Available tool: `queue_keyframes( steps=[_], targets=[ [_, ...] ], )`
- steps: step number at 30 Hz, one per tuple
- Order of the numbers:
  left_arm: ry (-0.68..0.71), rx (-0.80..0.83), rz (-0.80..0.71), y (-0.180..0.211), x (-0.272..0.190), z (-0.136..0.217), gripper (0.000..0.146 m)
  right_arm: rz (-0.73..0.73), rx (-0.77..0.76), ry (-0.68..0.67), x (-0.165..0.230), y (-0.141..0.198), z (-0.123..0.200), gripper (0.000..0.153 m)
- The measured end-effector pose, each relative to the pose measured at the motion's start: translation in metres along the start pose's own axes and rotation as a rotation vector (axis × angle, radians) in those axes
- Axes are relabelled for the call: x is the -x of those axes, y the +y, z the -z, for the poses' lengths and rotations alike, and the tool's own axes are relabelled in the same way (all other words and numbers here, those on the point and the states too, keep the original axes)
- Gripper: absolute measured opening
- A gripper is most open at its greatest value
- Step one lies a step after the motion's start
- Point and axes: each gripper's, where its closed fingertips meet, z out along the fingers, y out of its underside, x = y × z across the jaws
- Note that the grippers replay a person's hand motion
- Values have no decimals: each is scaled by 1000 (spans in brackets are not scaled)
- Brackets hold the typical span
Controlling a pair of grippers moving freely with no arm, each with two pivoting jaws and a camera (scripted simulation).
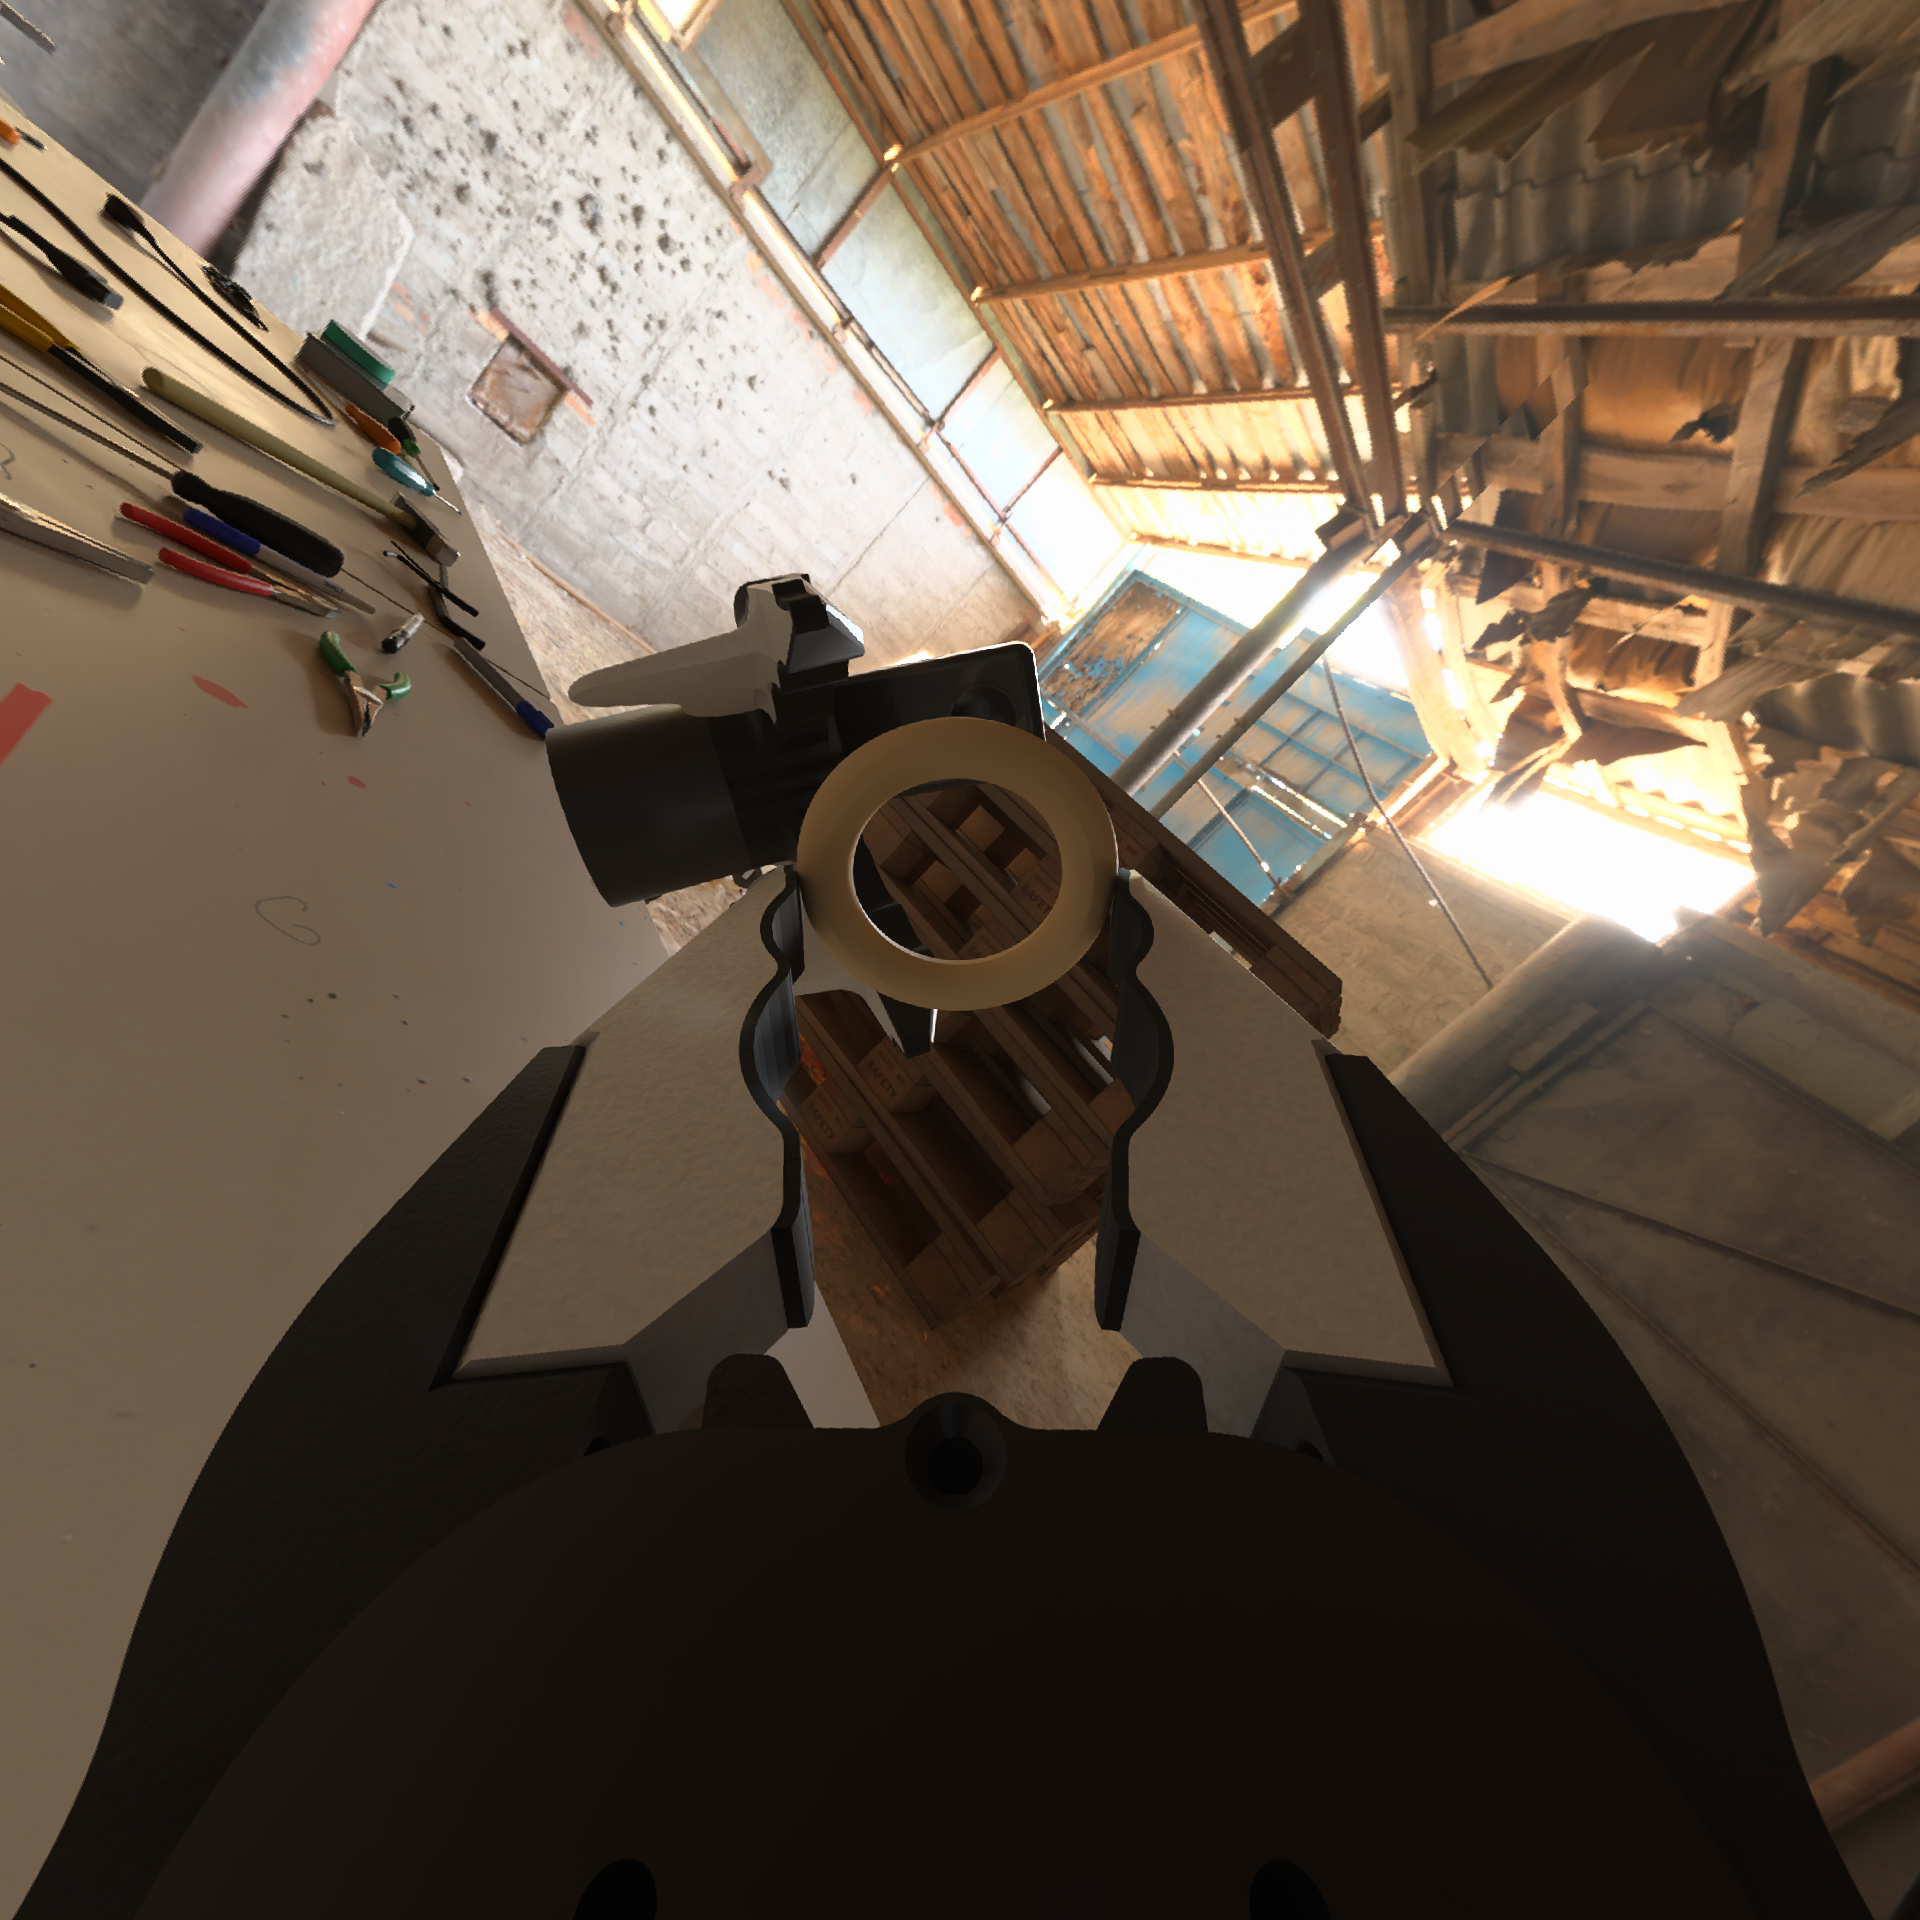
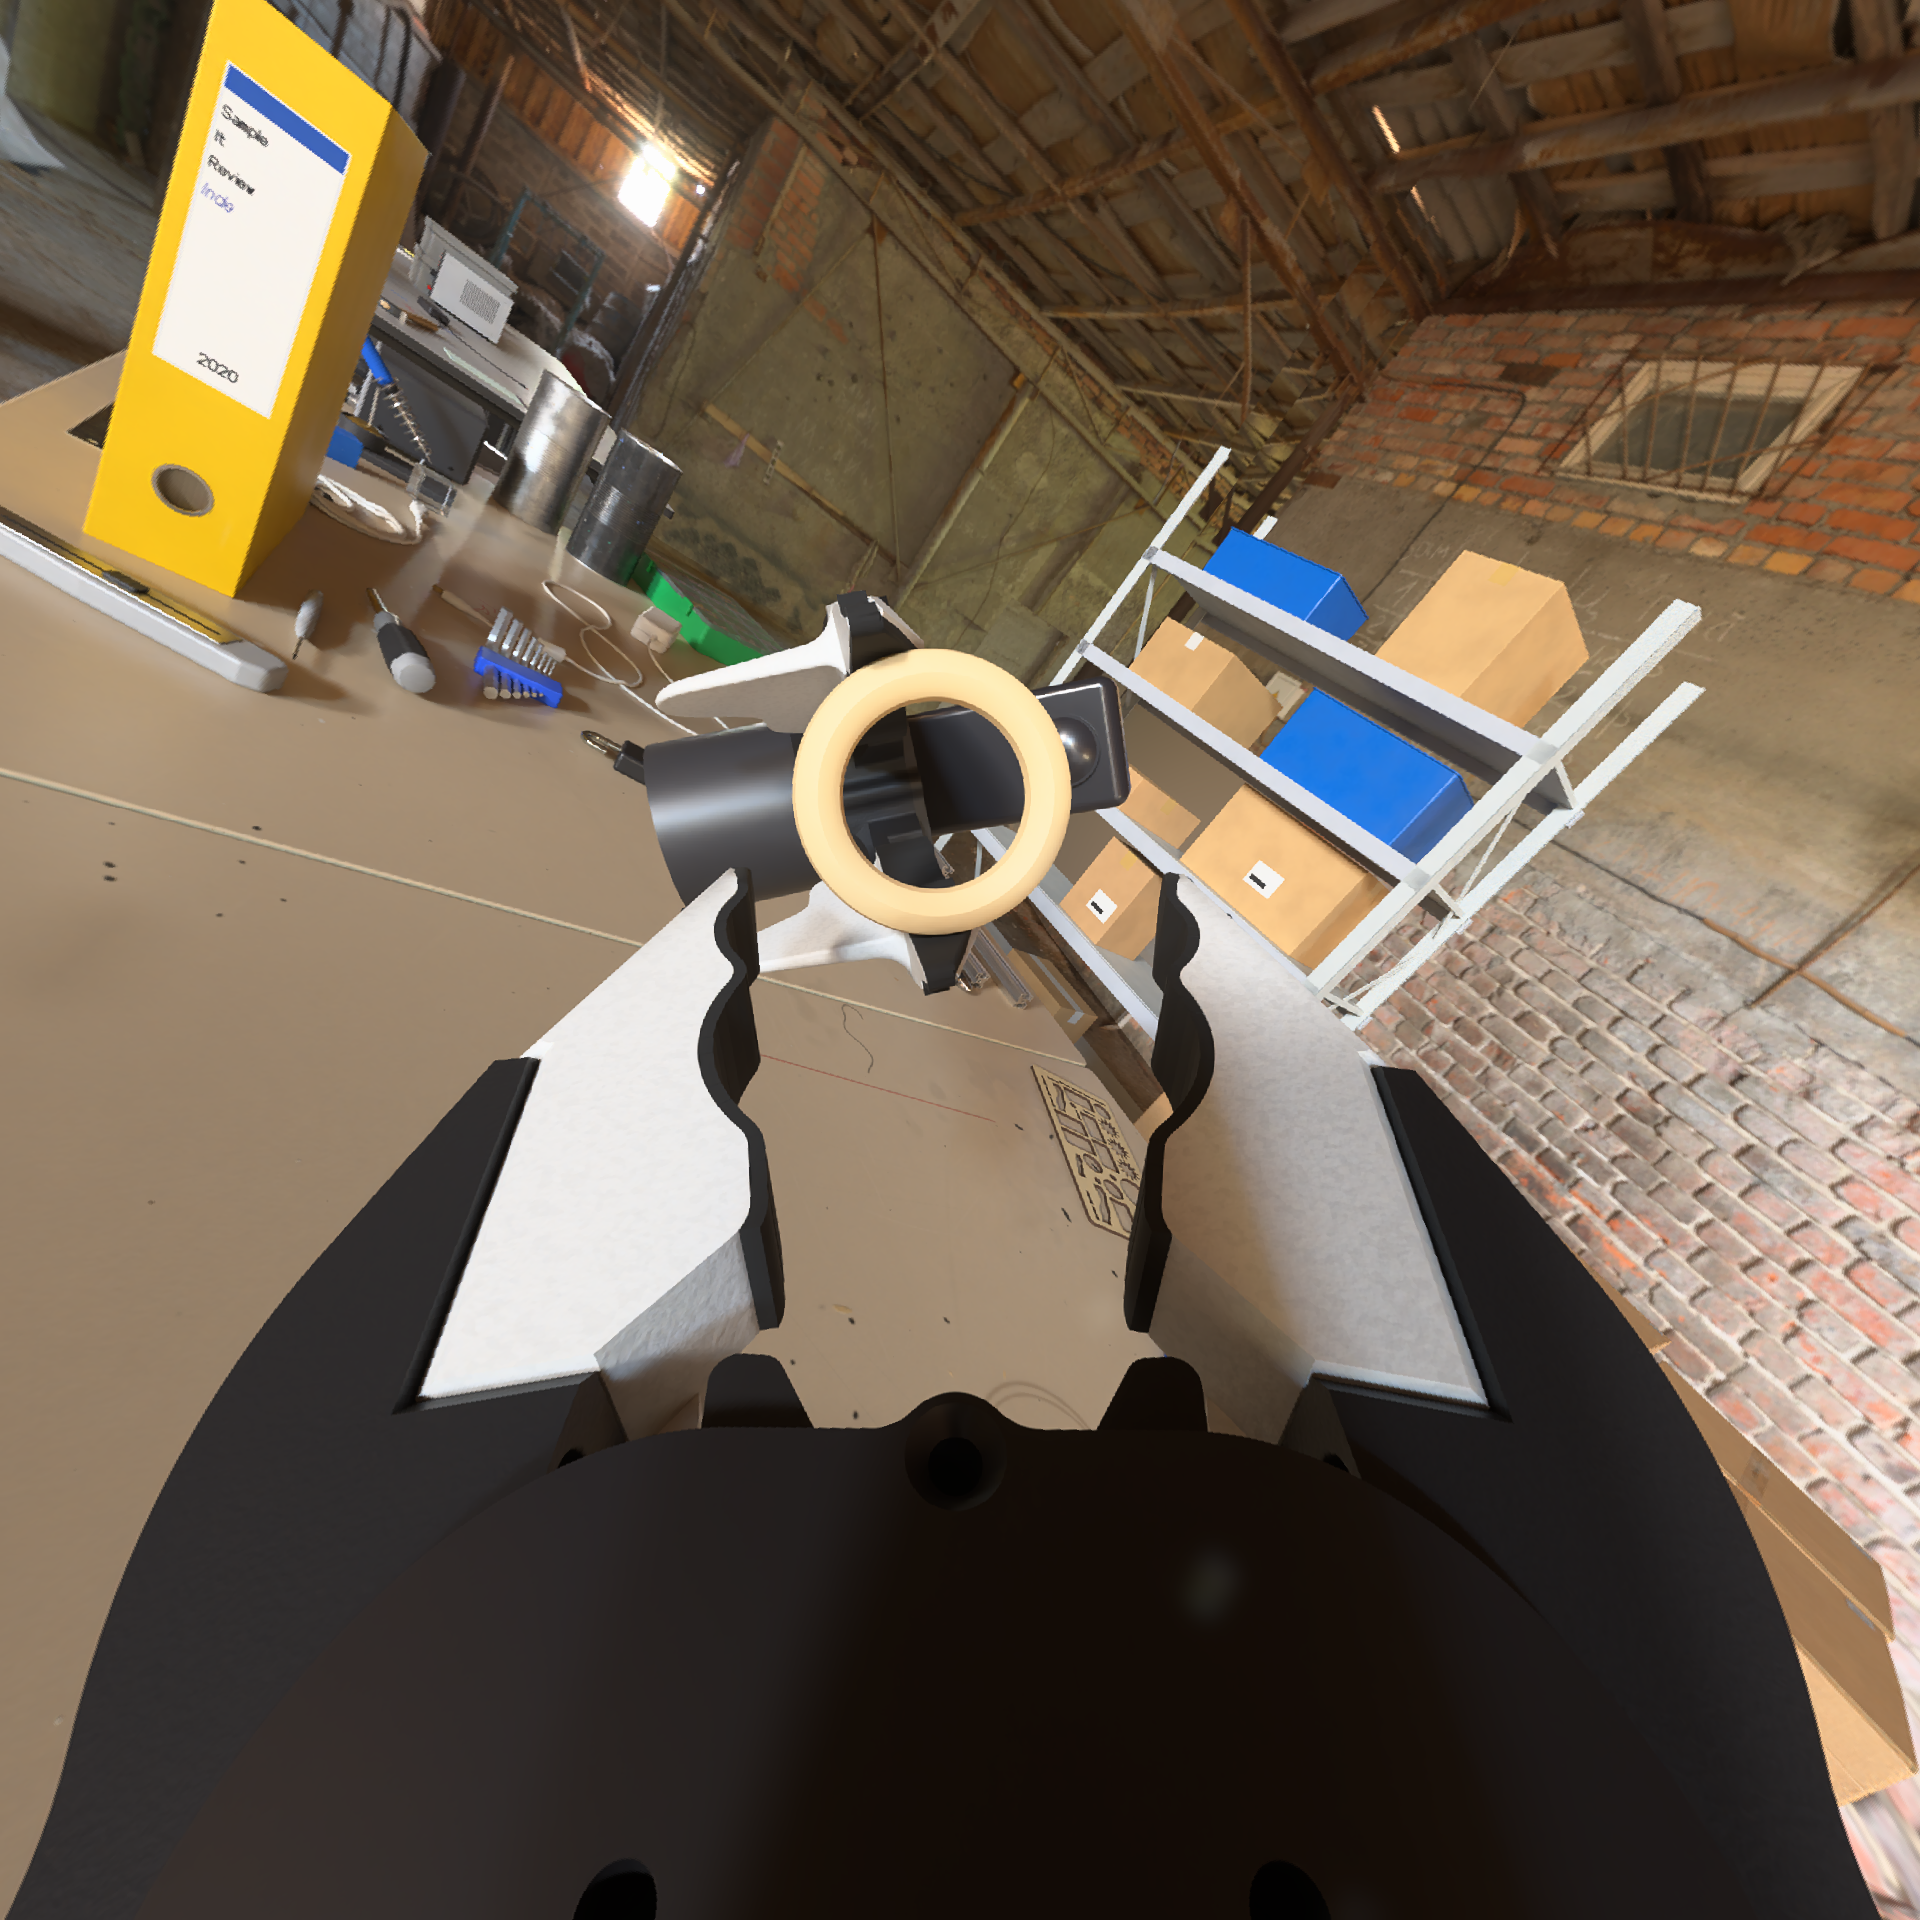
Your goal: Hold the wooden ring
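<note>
Two grippers face each other with the wooden ring between them. The left gripper pinches the ring's rim at its fingertips. The right gripper is wide open and empty; the ring sits just past its tips, hole facing it

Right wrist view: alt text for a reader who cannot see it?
A pale wooden ring sits just beyond the open right gripper, clamped by the left gripper facing it. Behind: a yellow binder on a tan table, shelves of boxes.
</note>
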Motion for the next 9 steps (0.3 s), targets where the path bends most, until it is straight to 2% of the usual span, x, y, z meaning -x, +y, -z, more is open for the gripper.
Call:
queue_keyframes(
  steps=[9],
  targets=[
    [-1,-6,-8,-1,-3,2,59,-8,-6,-6,-1,-2,3,74]
  ],
)
